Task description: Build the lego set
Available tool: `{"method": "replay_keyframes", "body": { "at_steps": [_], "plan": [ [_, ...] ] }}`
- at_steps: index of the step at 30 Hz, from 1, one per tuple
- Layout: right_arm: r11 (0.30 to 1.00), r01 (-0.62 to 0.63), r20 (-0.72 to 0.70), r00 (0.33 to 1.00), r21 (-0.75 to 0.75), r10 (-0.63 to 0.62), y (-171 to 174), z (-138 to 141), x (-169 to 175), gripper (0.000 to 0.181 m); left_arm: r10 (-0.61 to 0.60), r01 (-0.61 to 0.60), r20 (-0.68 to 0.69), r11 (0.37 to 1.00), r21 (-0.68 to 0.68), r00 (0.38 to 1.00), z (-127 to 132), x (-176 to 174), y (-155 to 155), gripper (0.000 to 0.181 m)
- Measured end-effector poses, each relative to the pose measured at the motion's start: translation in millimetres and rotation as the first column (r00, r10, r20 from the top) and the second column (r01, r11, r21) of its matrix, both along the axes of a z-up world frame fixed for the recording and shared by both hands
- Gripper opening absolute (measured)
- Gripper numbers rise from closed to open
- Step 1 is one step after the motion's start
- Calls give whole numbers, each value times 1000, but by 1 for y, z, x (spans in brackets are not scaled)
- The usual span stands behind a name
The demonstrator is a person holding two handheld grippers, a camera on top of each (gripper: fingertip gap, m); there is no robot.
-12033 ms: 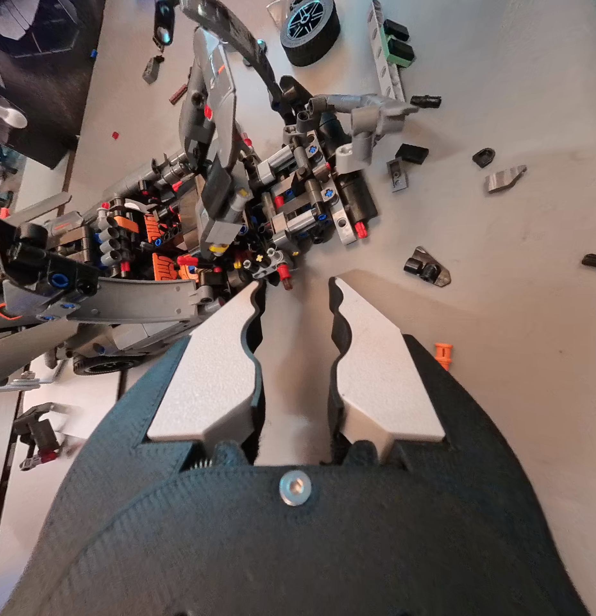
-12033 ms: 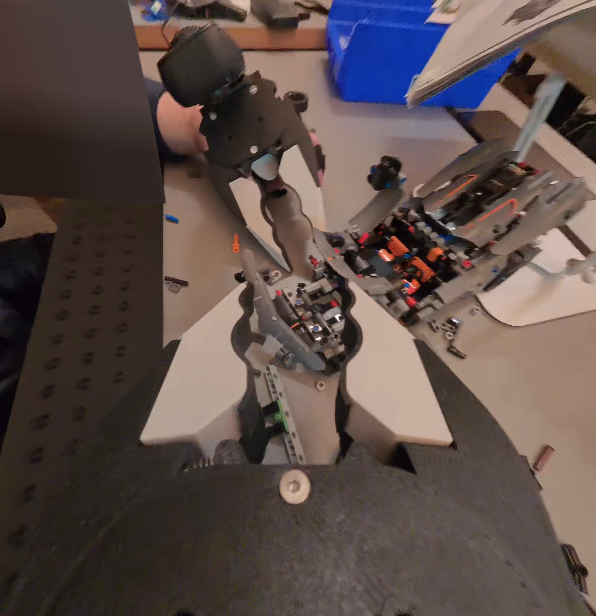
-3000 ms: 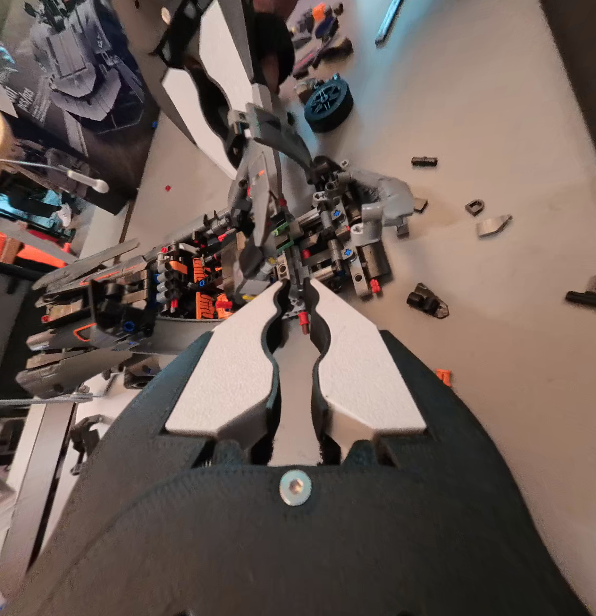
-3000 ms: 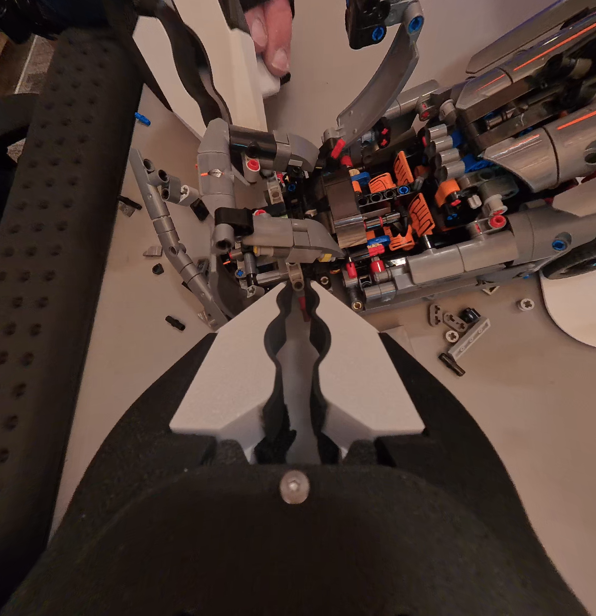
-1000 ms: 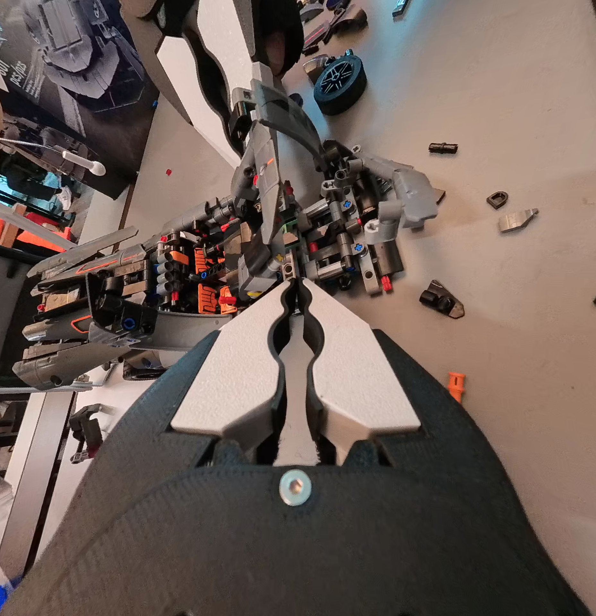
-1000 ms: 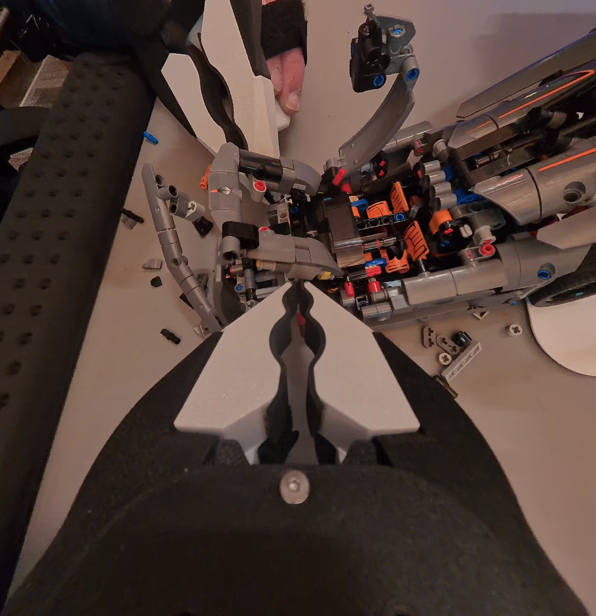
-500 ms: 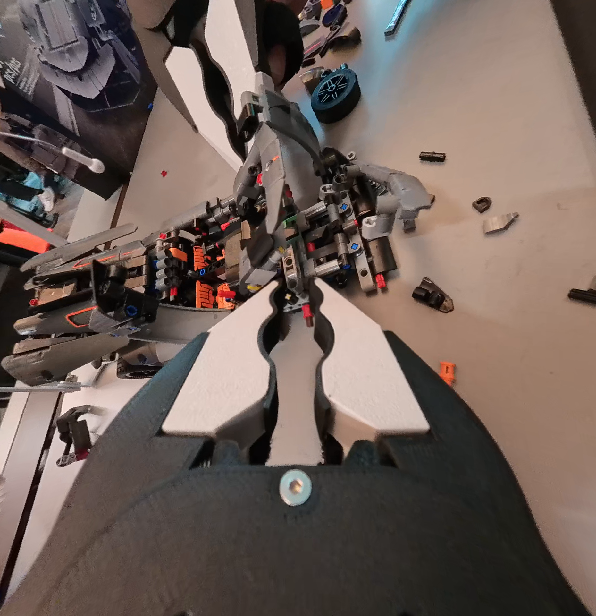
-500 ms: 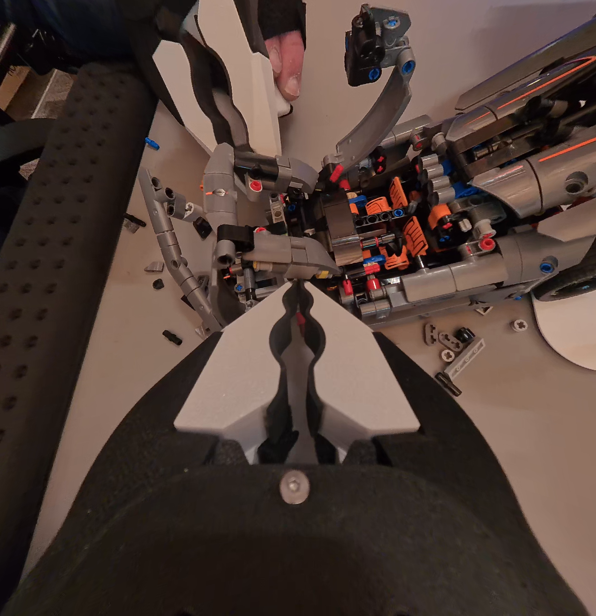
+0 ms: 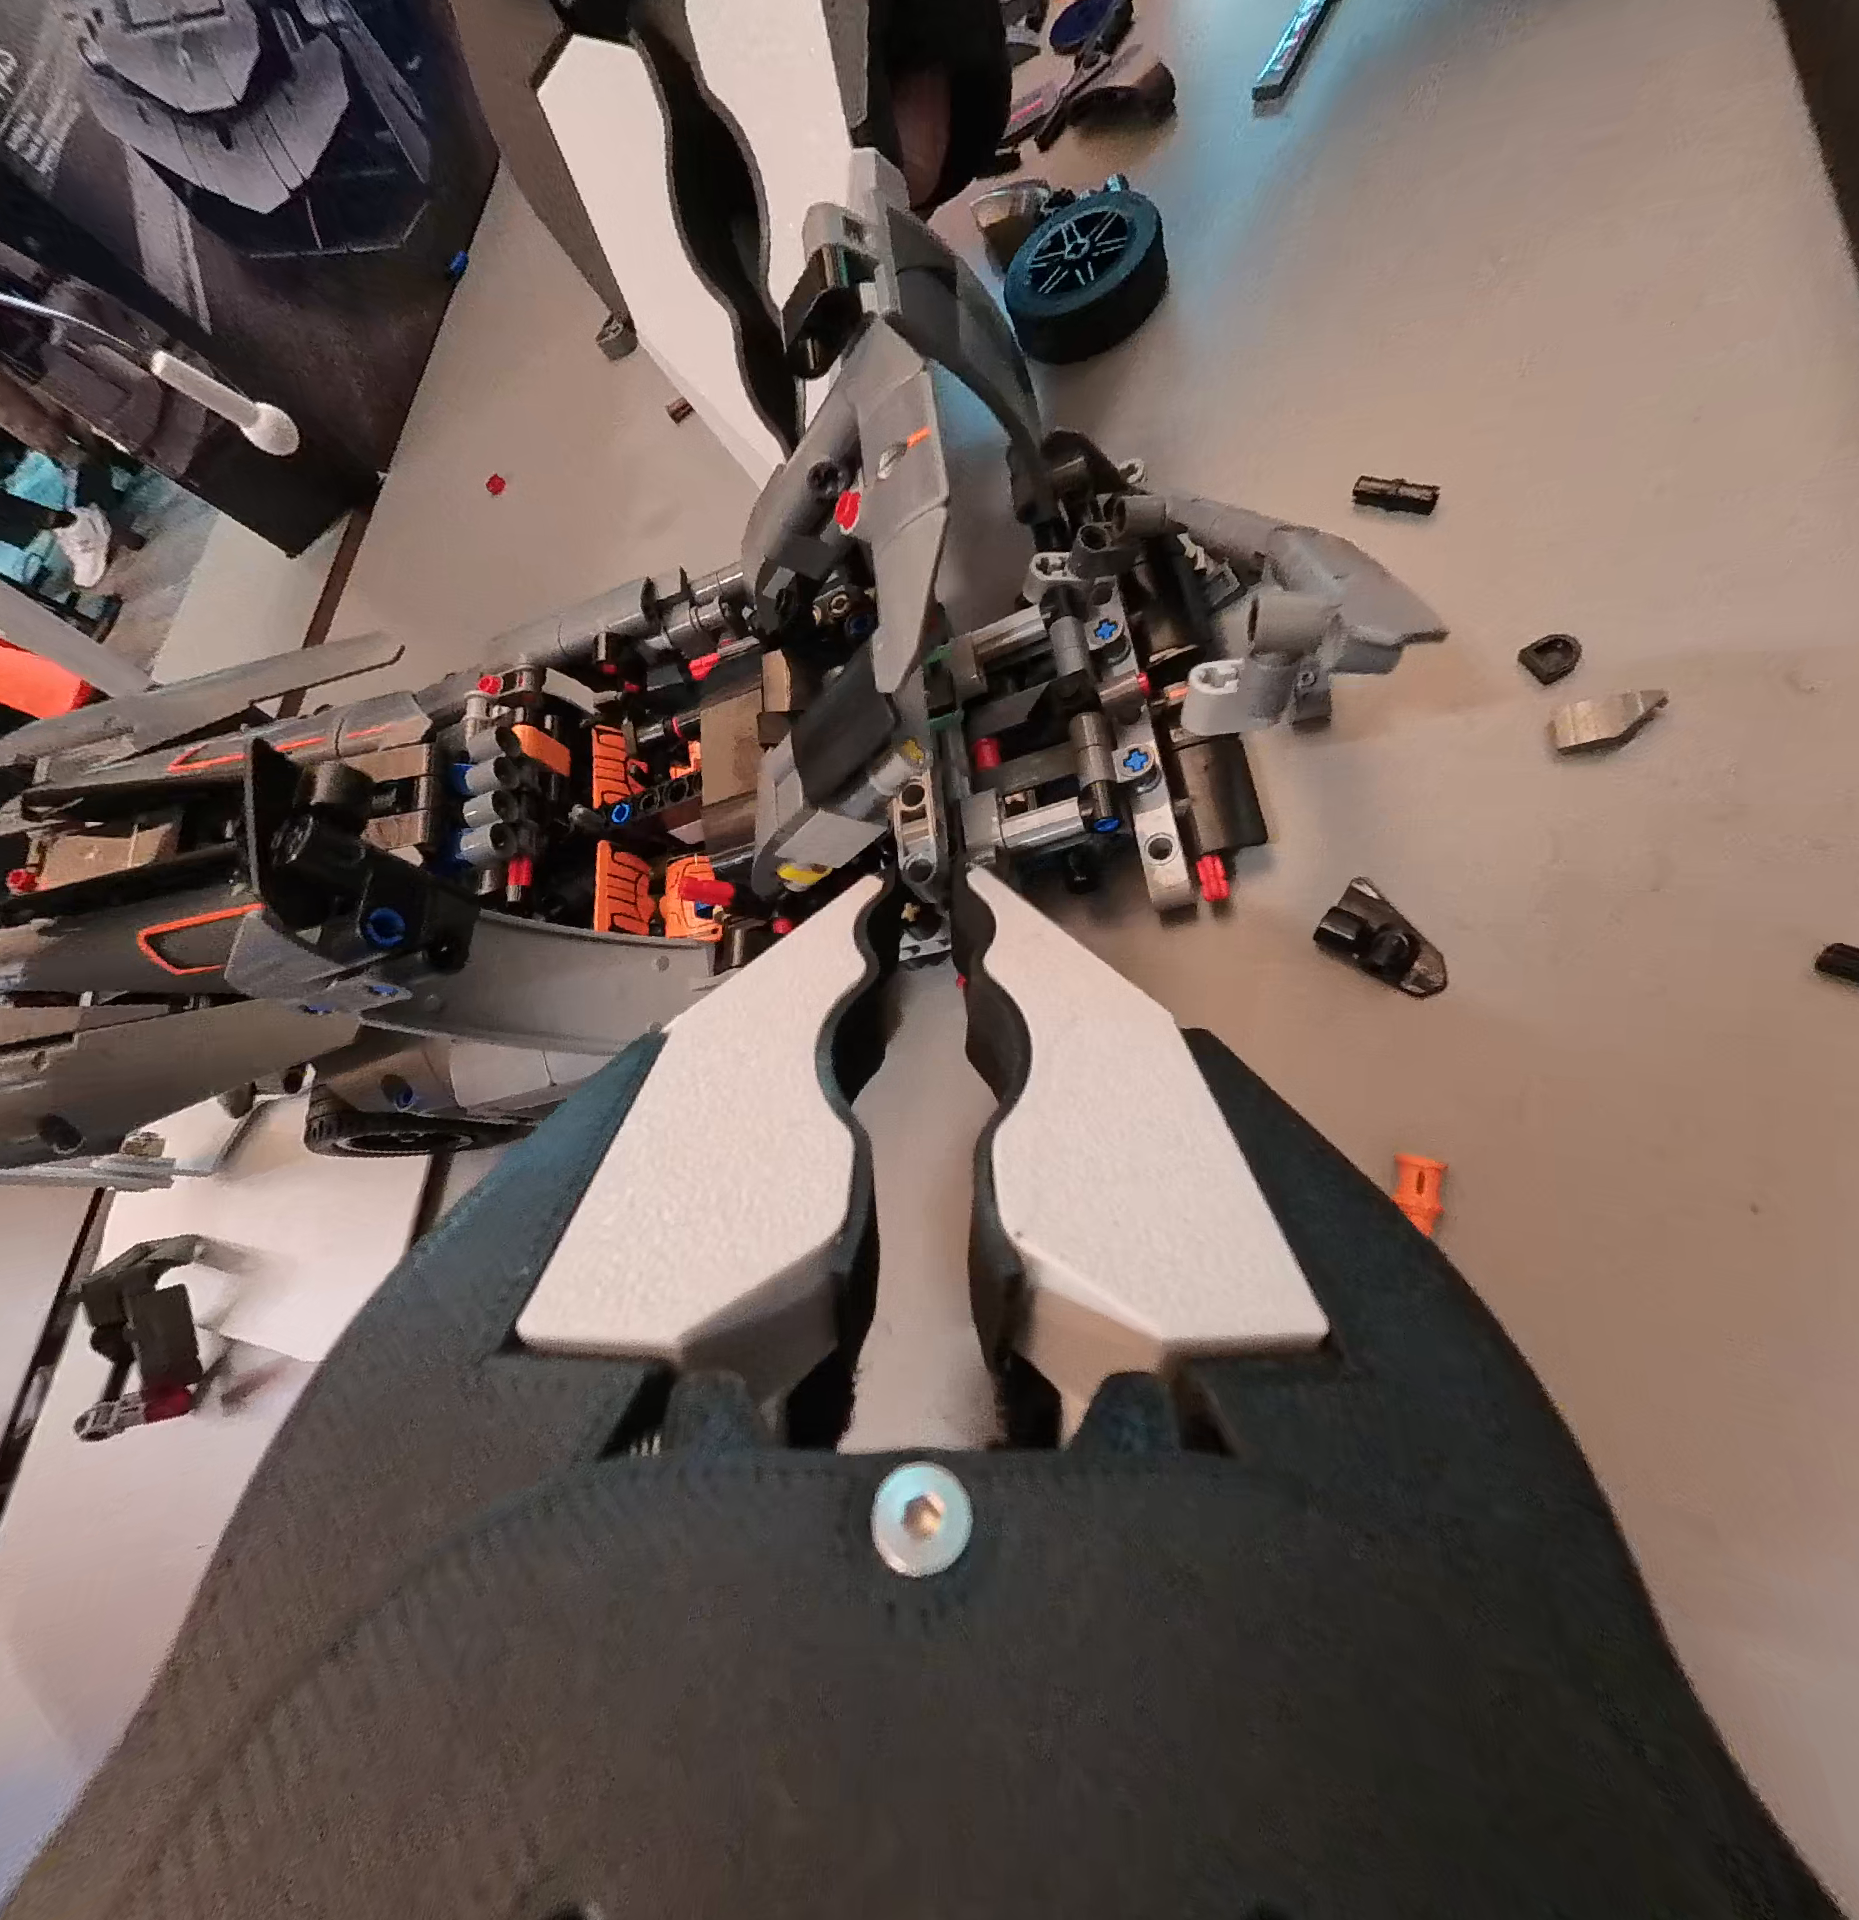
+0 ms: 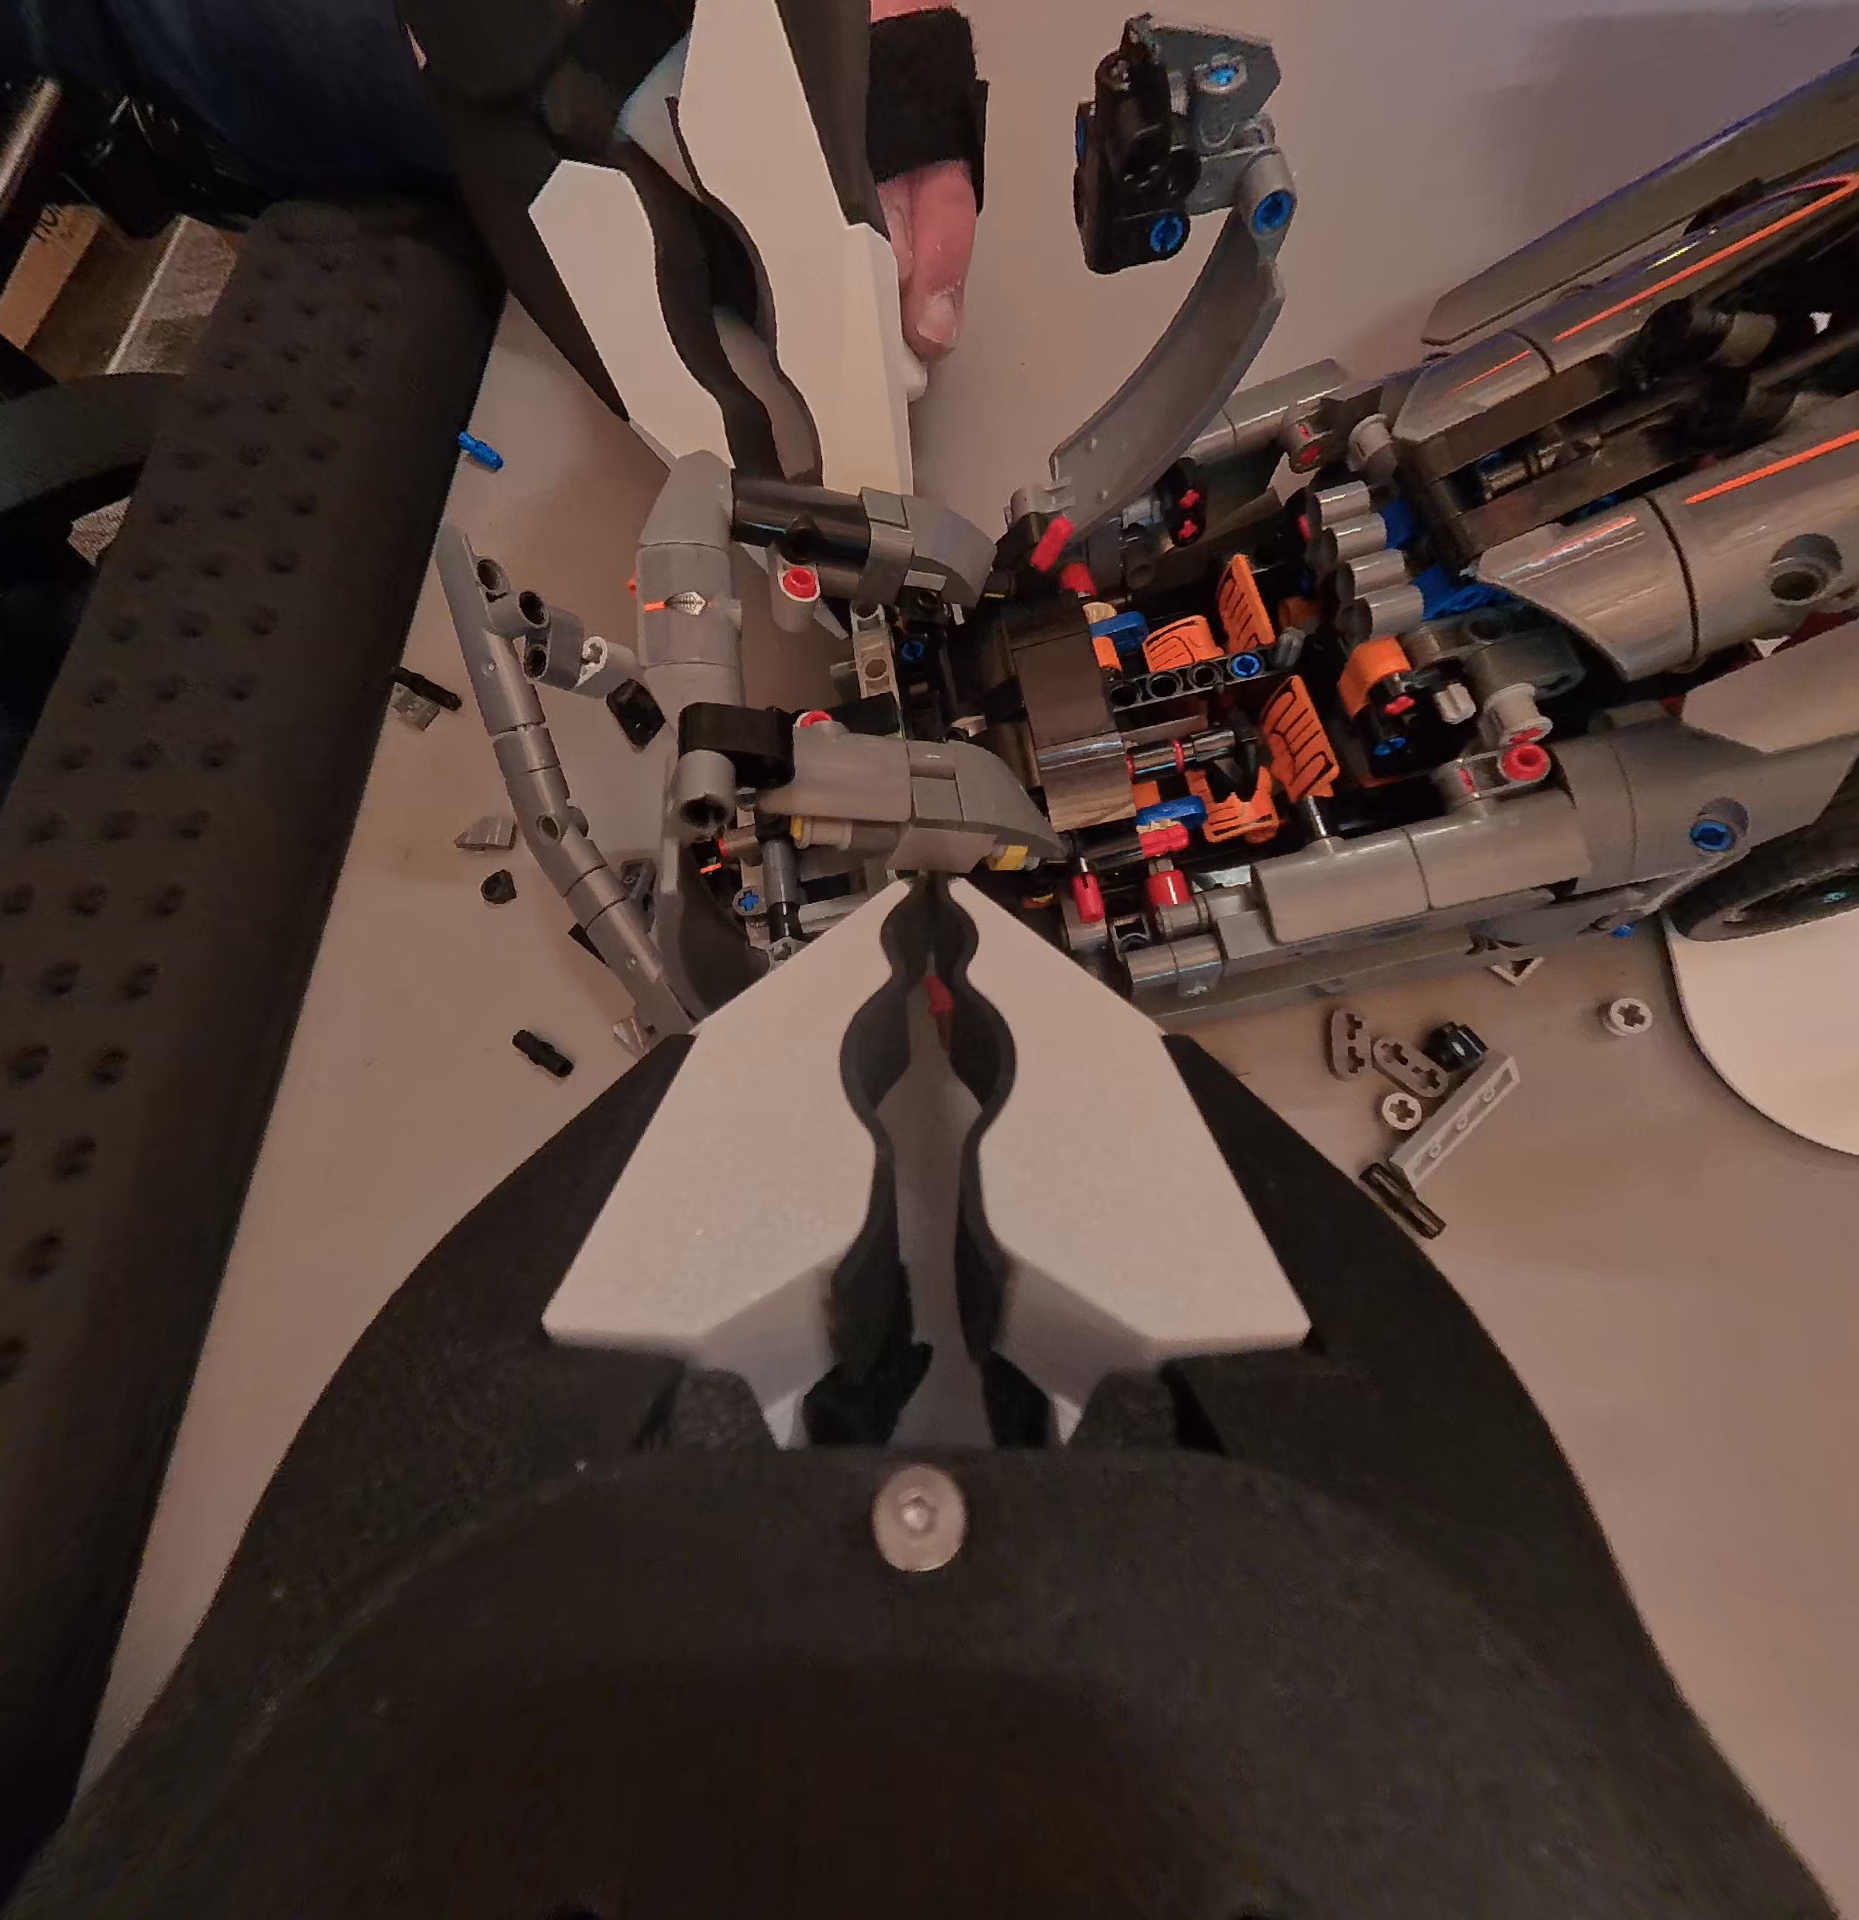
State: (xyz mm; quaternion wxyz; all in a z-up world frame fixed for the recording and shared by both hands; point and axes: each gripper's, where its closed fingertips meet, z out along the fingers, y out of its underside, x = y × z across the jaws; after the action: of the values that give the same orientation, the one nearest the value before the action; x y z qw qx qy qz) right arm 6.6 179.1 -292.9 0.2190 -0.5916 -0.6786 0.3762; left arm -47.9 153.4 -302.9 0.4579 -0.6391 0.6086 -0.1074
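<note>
Grey, black and orange, the half-built lego car model (image 9: 634,790) lies on the pale table (image 9: 1527,1039), long axis running leftward from the left gripper (image 9: 925,904). Those white fingers (image 9: 769,1091) stand slightly parted around a light grey beam at the model's near edge; whether they grip it cannot be told. From the model's opposite side, the right gripper (image 10: 930,894) is clenched on a thin red-tipped axle (image 10: 940,1003), touching the grey hood panel (image 10: 904,800). Loose pieces surround the model: a black wheel (image 9: 1086,275), an orange pin (image 9: 1420,1190).
</note>
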Motion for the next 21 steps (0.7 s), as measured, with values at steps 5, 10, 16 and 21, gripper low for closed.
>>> {"method": "replay_keyframes", "body": {
  "at_steps": [5, 10, 16, 21],
  "plan": [
    [1000, -2, 0, 1000, 1, 2, -1, 1, 0, 0, -2, 2, 7, 1000, -15, 1000, 1, -1, -1, 5],
    [1000, 11, 0, 1000, 5, -11, 3, 3, 3, 0, 5, -5, -2, 1000, -25, 1000, 0, -4, 0, 4],
    [1000, 2, 6, 1000, 11, -2, 1, 5, 8, 0, 0, 0, -1, 999, -41, 1000, -2, -4, -1, 4],
    [999, -37, 22, 999, -26, 38, -8, 3, 9, 0, 6, -6, -7, 999, -47, 1000, -2, -4, -1, 5]
  ]
}}
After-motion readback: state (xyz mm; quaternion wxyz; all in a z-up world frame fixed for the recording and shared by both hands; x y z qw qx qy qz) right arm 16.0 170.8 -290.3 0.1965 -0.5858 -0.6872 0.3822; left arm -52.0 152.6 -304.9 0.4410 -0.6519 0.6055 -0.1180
